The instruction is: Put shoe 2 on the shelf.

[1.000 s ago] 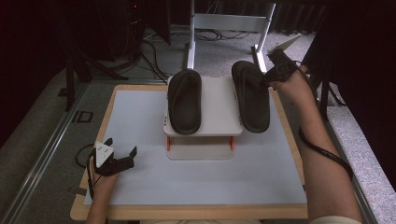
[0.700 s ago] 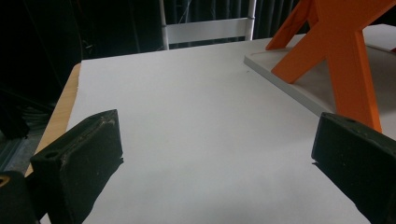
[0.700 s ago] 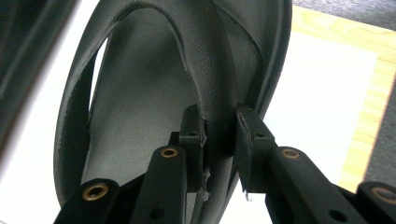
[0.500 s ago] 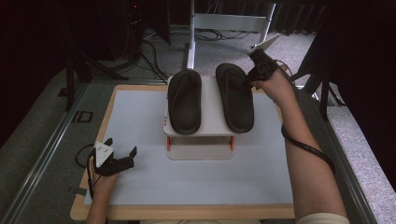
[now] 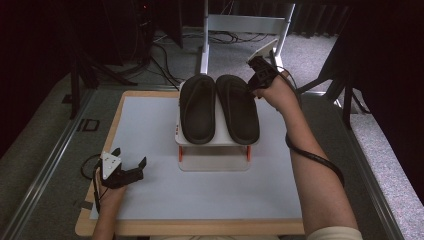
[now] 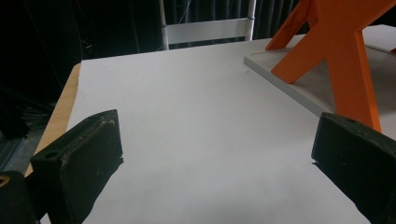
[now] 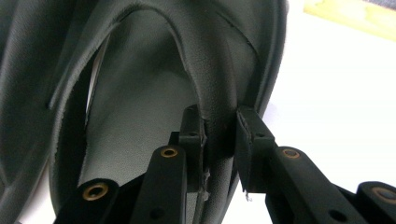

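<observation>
On rack (image 5: 216,144) edge, right tool (image 5: 256,83) gripping sandal (image 5: 238,110)

— What do the hand-held tools look like?

— Both are black. The left gripper (image 5: 131,169) carries a grey three-cornered plate on top, and so does the right gripper (image 5: 256,80), at the far side. In the left gripper view the jaws end in blocky black pads with small round holes.

— Any fittings?

— Brass-coloured rivets sit in the right gripper's black linkage bars. A black cable loops from each tool. A cream sleeve edge shows at the near right.
</observation>
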Available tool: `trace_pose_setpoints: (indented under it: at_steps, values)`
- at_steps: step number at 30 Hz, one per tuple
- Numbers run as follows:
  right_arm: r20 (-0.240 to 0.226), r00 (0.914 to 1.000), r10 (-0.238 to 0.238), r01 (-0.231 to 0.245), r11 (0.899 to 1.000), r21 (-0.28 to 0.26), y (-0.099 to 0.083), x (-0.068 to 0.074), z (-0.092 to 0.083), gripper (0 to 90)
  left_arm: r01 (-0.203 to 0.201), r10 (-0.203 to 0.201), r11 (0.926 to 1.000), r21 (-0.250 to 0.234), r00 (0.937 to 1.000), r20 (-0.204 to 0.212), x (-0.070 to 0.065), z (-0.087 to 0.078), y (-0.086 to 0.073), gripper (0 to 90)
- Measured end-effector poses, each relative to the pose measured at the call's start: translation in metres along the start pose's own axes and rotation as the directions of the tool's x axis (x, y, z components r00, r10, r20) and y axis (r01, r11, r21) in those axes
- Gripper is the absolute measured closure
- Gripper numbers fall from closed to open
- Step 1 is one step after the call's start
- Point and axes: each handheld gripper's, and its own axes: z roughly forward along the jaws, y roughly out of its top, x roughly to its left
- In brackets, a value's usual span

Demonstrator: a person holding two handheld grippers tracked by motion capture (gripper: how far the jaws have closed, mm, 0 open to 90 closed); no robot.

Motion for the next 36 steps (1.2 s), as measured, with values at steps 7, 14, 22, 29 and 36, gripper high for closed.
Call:
trace_pose_setpoints:
  at_steps: [7, 14, 22, 29, 36]
  values:
    - [-0.003, 1.0000, -0.005, 0.005, 1.000, 0.006, -0.001, 0.002, 0.002, 72.7, 0.000, 0.000, 1.0000, 0.000, 1.0000, 0.000, 0.000, 0.000, 0.000, 1.6]
    - [-0.023, 0.9984, -0.051, 0.051, 0.999, -0.007, -0.007, 0.010, 0.001, 67.9, 0.000, 0.000, 1.0000, 0.000, 1.0000, 0.000, 0.000, 0.000, 0.000, 1.6]
    - [-0.054, 0.9963, -0.066, 0.066, 0.998, -0.009, -0.010, 0.013, 0.001, 66.1, 0.000, 0.000, 1.0000, 0.001, 1.0000, 0.000, 0.000, 0.000, 0.000, 1.6]
    - [-0.071, 0.9955, -0.062, 0.062, 0.998, -0.008, -0.012, 0.015, 0.003, 65.9, 0.000, 0.000, 1.0000, 0.001, 1.0000, 0.001, 0.000, 0.000, 0.000, 1.6]
    - [-0.061, 0.9933, -0.098, 0.090, 0.989, -0.120, -0.015, 0.007, -0.005, 48.8, 0.000, 0.000, 1.0000, -0.001, 1.0000, 0.003, 0.000, 0.000, 0.000, 1.6]
